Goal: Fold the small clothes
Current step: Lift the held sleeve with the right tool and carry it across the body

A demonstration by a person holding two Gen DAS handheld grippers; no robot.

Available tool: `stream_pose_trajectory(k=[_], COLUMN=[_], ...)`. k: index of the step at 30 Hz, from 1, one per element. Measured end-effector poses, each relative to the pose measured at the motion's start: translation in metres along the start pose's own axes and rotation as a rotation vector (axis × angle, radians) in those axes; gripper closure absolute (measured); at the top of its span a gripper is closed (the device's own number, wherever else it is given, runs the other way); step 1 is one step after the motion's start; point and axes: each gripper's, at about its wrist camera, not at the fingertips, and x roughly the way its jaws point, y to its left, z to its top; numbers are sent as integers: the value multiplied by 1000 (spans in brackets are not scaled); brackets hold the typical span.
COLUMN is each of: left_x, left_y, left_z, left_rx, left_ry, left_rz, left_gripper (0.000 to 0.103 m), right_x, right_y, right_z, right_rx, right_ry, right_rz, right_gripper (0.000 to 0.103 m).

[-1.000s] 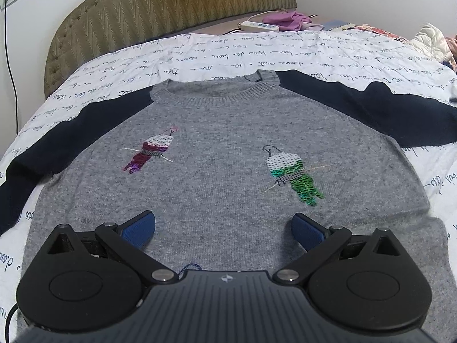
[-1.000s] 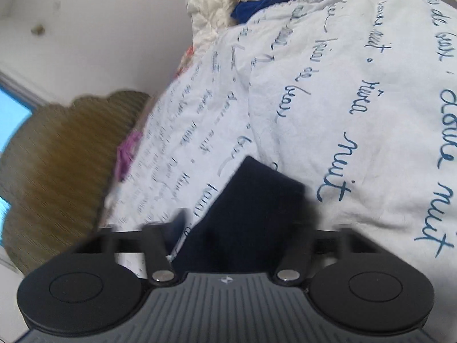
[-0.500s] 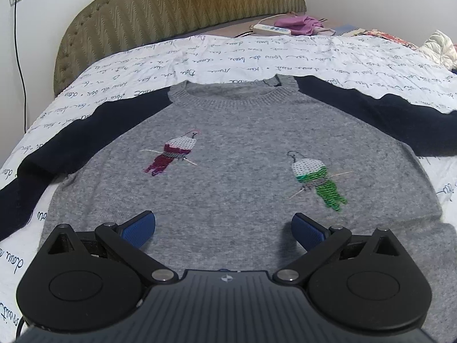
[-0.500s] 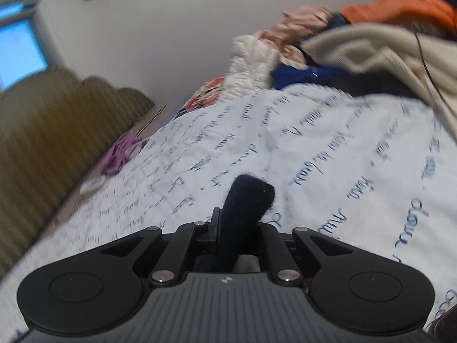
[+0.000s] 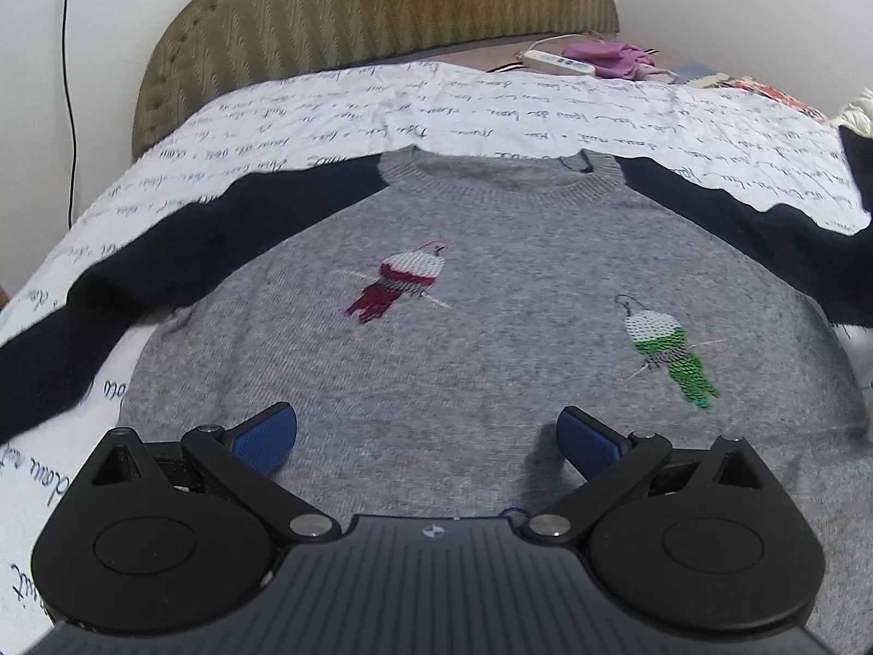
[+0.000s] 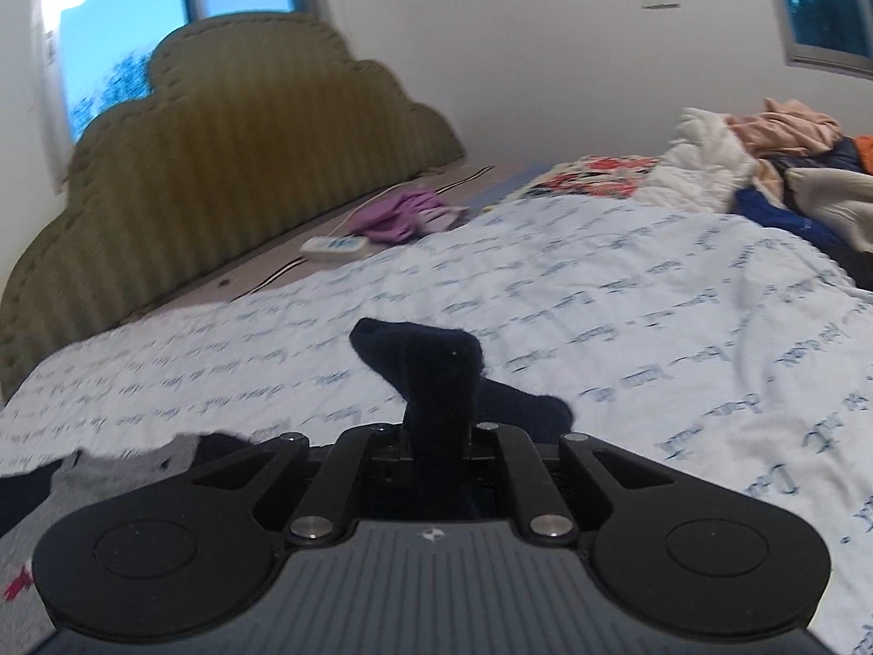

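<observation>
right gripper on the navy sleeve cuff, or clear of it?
Touching. Right wrist view: right gripper is shut on the navy sleeve cuff, which sticks up from between its jaws.

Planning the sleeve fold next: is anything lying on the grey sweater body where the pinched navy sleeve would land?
Nothing visible: the sweater front is bare. The right gripper holds the navy sleeve.

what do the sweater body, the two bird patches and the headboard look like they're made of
Sweater: looks like soft heathered grey knit, possibly wool blend; ribbed stitches show at the collar.
Bird patches: probably sequins, shown by small glossy overlapping scales, with thin stitched lines.
Headboard: apparently padded olive fabric upholstery, matte, with quilted zigzag ridges and a studded edge.
</observation>
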Motion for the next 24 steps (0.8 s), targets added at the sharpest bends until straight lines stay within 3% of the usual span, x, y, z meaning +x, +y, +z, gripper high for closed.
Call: stream_pose_trajectory(k=[11, 24], left_x=[-4, -7], left_y=[14, 37], left_z=[-6, -8], left_rx=[16, -17], left_ry=[-12, -8], left_rz=[29, 37], left_gripper=[0, 0], right_x=[6, 11], right_y=[93, 176], right_z=[-19, -31], right_rx=[-122, -225], right_ry=[57, 82], right_rz=[117, 186], right_gripper=[96, 96])
